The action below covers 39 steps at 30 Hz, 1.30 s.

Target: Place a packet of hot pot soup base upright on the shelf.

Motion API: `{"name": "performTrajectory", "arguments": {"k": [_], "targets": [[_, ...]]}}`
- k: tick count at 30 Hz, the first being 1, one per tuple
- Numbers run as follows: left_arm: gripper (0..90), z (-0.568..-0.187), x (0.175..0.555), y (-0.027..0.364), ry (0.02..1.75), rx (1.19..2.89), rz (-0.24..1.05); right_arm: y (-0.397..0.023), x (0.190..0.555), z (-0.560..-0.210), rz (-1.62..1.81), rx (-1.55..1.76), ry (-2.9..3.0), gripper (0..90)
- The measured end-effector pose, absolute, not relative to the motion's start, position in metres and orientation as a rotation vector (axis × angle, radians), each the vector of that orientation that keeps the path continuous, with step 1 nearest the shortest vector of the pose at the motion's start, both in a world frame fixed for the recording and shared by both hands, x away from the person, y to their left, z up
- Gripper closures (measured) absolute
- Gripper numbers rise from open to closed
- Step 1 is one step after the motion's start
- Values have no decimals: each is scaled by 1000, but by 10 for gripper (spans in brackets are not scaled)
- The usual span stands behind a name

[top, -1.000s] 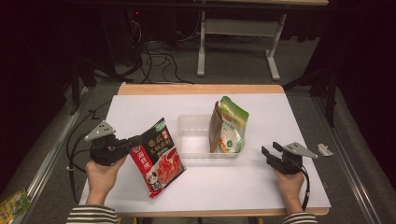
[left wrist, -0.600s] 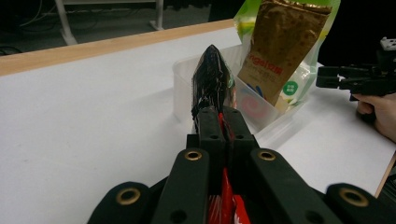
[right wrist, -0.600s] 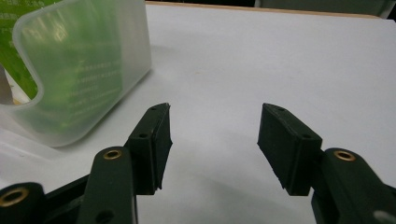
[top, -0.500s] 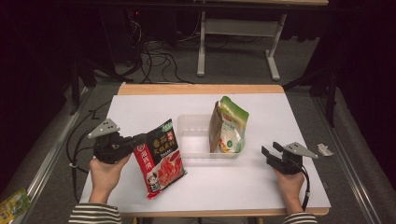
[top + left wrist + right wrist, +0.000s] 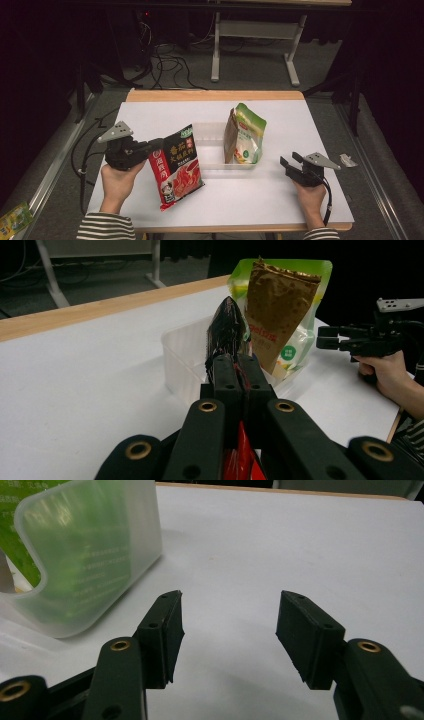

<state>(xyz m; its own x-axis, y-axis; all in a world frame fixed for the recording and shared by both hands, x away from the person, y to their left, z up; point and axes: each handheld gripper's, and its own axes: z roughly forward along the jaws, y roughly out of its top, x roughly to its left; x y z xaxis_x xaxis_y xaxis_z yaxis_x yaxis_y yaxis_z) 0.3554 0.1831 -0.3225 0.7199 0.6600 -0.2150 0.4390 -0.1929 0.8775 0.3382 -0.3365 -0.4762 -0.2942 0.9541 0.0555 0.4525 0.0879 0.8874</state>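
Note:
My left gripper (image 5: 152, 148) is shut on the edge of a red and black food pouch (image 5: 176, 166), which hangs tilted just above the white table, left of centre. In the left gripper view the pouch (image 5: 227, 332) stands edge-on, pinched between the jaws of my left gripper (image 5: 235, 371). A green and brown pouch (image 5: 244, 134) stands upright in the right end of a clear plastic tray (image 5: 212, 165). My right gripper (image 5: 286, 163) rests open near the table's right front, with nothing between its fingers (image 5: 162, 630); the tray's corner (image 5: 75, 560) lies to its left.
The white table (image 5: 165, 110) has a wooden far edge. Cables trail off its left side to the floor, where a small green packet (image 5: 14, 220) lies. A scrap of paper (image 5: 348, 160) sits past the table's right edge. Bare tabletop surrounds the tray.
My left gripper has lifted the red and black pouch a little and carried it toward the tray. The right hand has kept still.

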Motion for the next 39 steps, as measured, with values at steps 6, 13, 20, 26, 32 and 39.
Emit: {"name": "performTrajectory", "arguments": {"k": [6,13,20,26,32,39], "targets": [[897,-317,360,174,839,1820,239,-337,338,-476,1156,1378,1810,441],[897,-309,369,165,830,1802,227,-337,338,-476,1162,1387,1806,440],[898,-299,379,157,827,1767,232,-337,338,-476,1164,1387,1808,440],[900,-289,391,149,829,1742,235,-338,338,-476,1165,1387,1808,439],[900,-284,404,137,833,1714,243,-338,338,-476,1167,1391,1807,438],[900,-288,417,126,850,1672,284,-338,338,-476,1170,1389,1804,438]]}}
